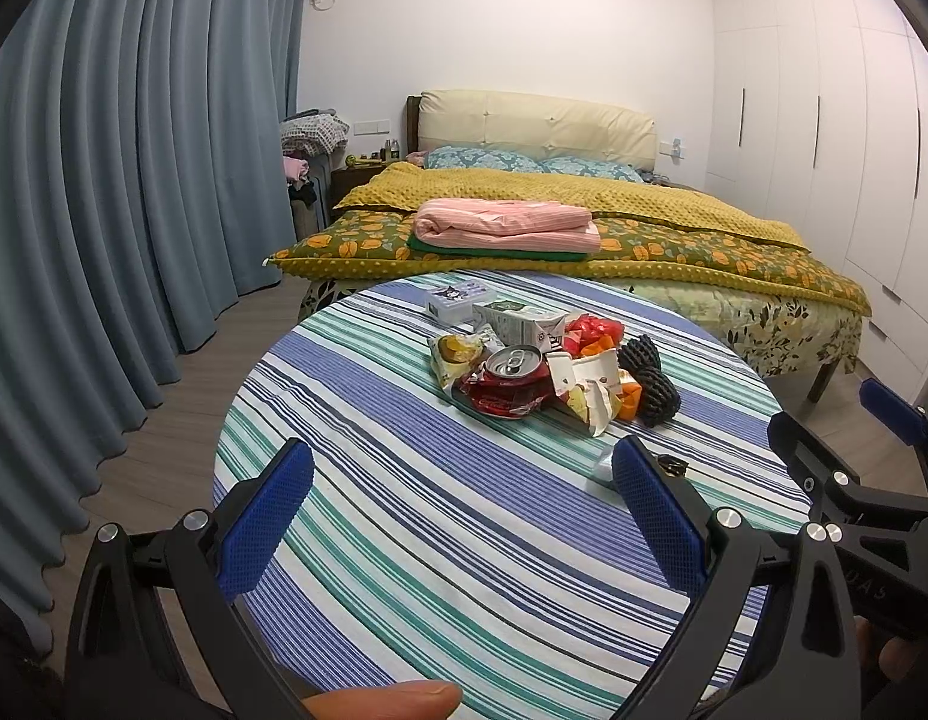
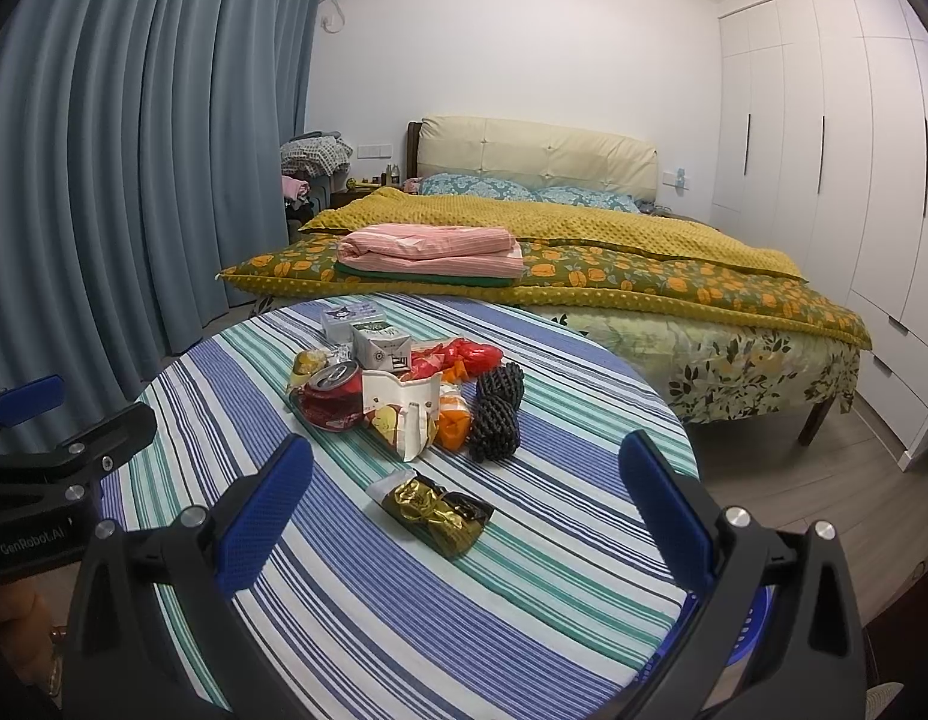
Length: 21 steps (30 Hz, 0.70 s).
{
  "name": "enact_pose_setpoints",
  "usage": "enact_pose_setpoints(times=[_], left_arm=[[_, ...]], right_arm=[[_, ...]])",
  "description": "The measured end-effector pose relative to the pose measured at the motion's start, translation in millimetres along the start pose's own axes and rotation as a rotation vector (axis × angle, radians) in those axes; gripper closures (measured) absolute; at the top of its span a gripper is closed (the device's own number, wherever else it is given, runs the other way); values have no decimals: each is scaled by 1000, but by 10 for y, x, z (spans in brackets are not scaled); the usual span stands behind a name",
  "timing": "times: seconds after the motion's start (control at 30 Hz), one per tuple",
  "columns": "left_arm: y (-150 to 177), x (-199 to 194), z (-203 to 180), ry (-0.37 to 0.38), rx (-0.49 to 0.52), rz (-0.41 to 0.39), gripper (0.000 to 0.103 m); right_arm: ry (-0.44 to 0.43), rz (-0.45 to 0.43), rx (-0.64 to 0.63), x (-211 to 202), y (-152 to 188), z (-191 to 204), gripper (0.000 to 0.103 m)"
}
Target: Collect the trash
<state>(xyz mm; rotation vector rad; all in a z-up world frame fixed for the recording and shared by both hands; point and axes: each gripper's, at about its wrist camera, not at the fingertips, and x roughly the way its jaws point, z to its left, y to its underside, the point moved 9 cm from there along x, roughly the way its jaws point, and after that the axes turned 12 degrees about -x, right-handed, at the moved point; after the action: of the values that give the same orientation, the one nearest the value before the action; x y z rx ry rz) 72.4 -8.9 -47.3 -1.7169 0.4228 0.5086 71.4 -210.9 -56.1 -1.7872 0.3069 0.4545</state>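
A heap of trash lies on the round striped table [image 1: 404, 540]: a crushed red can [image 1: 511, 375], a yellow snack wrapper [image 1: 455, 354], a small carton [image 1: 517, 318], red plastic [image 1: 592, 330], a torn white wrapper [image 1: 592, 387] and black foam netting [image 1: 649, 384]. The can shows in the right wrist view [image 2: 332, 399] too, with the netting [image 2: 493, 414]. A gold and black wrapper [image 2: 434, 510] lies alone, nearer me. My left gripper [image 1: 464, 492] is open and empty, short of the heap. My right gripper [image 2: 464, 480] is open and empty, with the gold wrapper between its fingers' line.
A bed [image 1: 583, 228] with a yellow quilt and folded pink bedding [image 1: 505, 222] stands behind the table. Blue curtains [image 1: 104, 180] hang on the left, white wardrobes [image 1: 823, 120] on the right. A small white box [image 1: 455, 300] sits at the table's far side. Something blue [image 2: 757, 612] shows below the table edge.
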Motion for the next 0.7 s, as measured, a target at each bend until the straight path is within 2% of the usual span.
enact_pose_setpoints(times=[0.7], left_arm=[[13,12,-13,1,2,1,4]], right_arm=[[1,3,7,15,5,-7,5]])
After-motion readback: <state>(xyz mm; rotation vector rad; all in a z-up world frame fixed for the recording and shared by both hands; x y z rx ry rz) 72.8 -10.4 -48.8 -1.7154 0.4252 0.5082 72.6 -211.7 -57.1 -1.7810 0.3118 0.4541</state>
